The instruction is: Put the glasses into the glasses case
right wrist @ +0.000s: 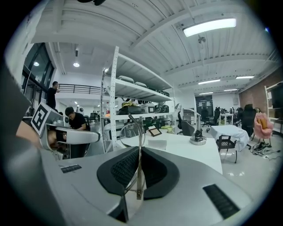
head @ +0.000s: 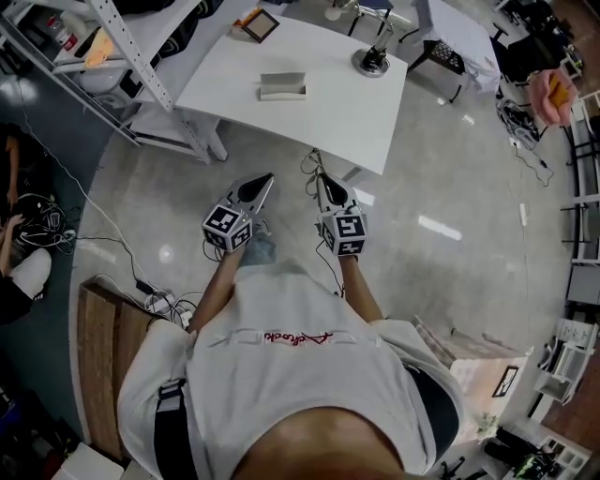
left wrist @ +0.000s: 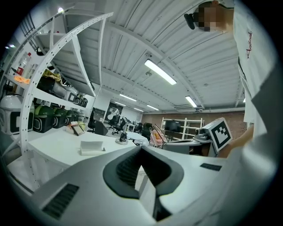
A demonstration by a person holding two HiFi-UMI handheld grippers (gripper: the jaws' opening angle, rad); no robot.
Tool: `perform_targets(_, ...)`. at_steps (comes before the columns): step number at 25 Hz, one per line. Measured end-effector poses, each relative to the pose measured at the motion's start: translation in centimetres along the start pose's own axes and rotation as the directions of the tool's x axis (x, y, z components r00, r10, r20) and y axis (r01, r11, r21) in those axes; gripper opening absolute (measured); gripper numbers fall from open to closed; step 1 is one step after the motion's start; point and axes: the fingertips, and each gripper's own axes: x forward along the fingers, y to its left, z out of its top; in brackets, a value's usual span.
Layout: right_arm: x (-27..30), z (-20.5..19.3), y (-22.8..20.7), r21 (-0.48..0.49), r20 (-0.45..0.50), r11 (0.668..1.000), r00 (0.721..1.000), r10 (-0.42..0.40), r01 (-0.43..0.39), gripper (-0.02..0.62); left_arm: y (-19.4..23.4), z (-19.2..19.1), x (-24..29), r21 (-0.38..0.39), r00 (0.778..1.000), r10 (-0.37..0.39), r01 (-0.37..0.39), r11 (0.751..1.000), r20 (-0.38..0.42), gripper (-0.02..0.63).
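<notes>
The glasses case (head: 282, 86) is a pale open box lying on the white table (head: 356, 117), some way ahead of both grippers; it also shows as the case (left wrist: 92, 148) and the case (right wrist: 157, 144). My right gripper (head: 320, 183) is shut on the thin wire-framed glasses (right wrist: 138, 132), which stick up from between its jaws (right wrist: 140, 152). In the head view the glasses (head: 311, 167) are a faint wire at the jaw tips. My left gripper (head: 265, 180) is held beside the right one over the floor, and the left gripper (left wrist: 141, 149) is shut with nothing in it.
A lamp base (head: 372, 62) and a small framed tablet (head: 260, 24) stand at the table's far side. A metal shelf rack (head: 112, 47) stands left of the table. Cables (head: 155, 298) and a wooden bench (head: 98, 366) lie at lower left. An office chair (right wrist: 230, 143) stands right.
</notes>
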Motion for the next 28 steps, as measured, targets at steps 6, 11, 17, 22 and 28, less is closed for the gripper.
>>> perform_targets(6, 5.4, 1.7, -0.6, -0.002, -0.004, 1.0, 1.0, -0.012, 0.012, 0.014, 5.3, 1.7, 2.0, -0.02, 1.0, -0.007, 0.007, 1.0, 0.003, 0.003)
perform_targets(11, 9.8, 3.3, -1.1, -0.01, -0.003, 1.0, 1.0, -0.024, 0.024, 0.014, 9.3, 3.7, 3.9, -0.023, 1.0, -0.024, 0.024, 0.999, 0.009, 0.003)
perform_targets(17, 14.2, 4.5, -1.5, -0.017, -0.001, 0.999, 0.999, -0.034, 0.034, 0.014, 13.6, 5.0, 5.5, -0.014, 0.999, -0.031, 0.031, 0.999, 0.01, 0.003)
perform_targets(22, 16.6, 4.5, -1.9, -0.012, -0.008, 0.999, 0.999, -0.051, 0.051, 0.014, 16.0, 5.4, 6.6, -0.012, 0.999, -0.05, 0.05, 0.999, 0.005, 0.003)
perform_targets(28, 17.4, 3.4, -2.1, 0.007, -0.035, 0.998, 0.997, -0.066, 0.066, 0.014, 17.0, 4.7, 7.2, -0.027, 0.998, -0.065, 0.065, 0.998, -0.021, 0.003)
